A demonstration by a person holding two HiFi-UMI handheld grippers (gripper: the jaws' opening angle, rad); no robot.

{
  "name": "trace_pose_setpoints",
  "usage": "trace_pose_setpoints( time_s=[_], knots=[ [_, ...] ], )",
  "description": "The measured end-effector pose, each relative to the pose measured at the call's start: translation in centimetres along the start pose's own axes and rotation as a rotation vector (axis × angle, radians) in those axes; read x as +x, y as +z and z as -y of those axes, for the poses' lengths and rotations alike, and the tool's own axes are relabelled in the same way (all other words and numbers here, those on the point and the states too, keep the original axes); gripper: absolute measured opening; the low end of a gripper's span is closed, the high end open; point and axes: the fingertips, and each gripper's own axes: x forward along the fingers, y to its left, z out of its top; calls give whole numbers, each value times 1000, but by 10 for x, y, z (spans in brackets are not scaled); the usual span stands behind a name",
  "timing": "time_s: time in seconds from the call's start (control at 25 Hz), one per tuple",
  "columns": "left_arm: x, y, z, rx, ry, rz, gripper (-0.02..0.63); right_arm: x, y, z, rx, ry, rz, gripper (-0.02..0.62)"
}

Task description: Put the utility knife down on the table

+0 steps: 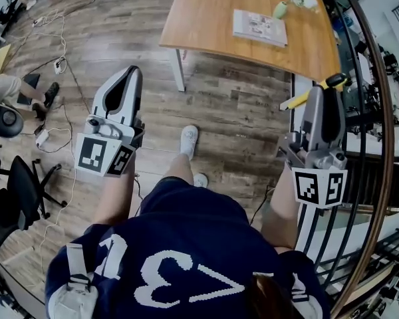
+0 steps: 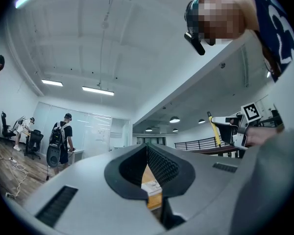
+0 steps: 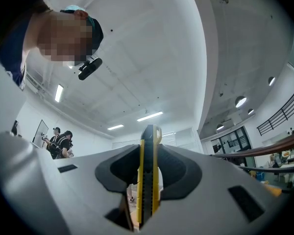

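Two grippers were held out in front of a standing person, both short of the table (image 1: 206,12) that stood ahead across the wooden floor (image 1: 233,118). The right gripper (image 1: 327,92) was clamped on the yellow utility knife (image 3: 148,180), its pads pressed to the knife's flat sides. The knife sat crosswise to the jaws, its long axis sticking out past both sides of the tips. The left gripper (image 1: 129,73) carried nothing, its jaws drawn together at the tips. The table's near edge lay beyond the knife. Its near right corner looked the closest landing spot for the right hand, clear of the booklet (image 1: 259,26) lying farther back.
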Motion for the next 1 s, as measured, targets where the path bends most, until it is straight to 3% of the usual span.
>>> trace_pose_setpoints(
  time_s=[0.6,1.0],
  knots=[
    [191,-34,-94,-12,-84,29,17,170,-64,65,-22,-35,11,124],
    [274,-64,-131,-35,-129,-13,17,230,-105,93,-38,-91,-41,124]
  ],
)
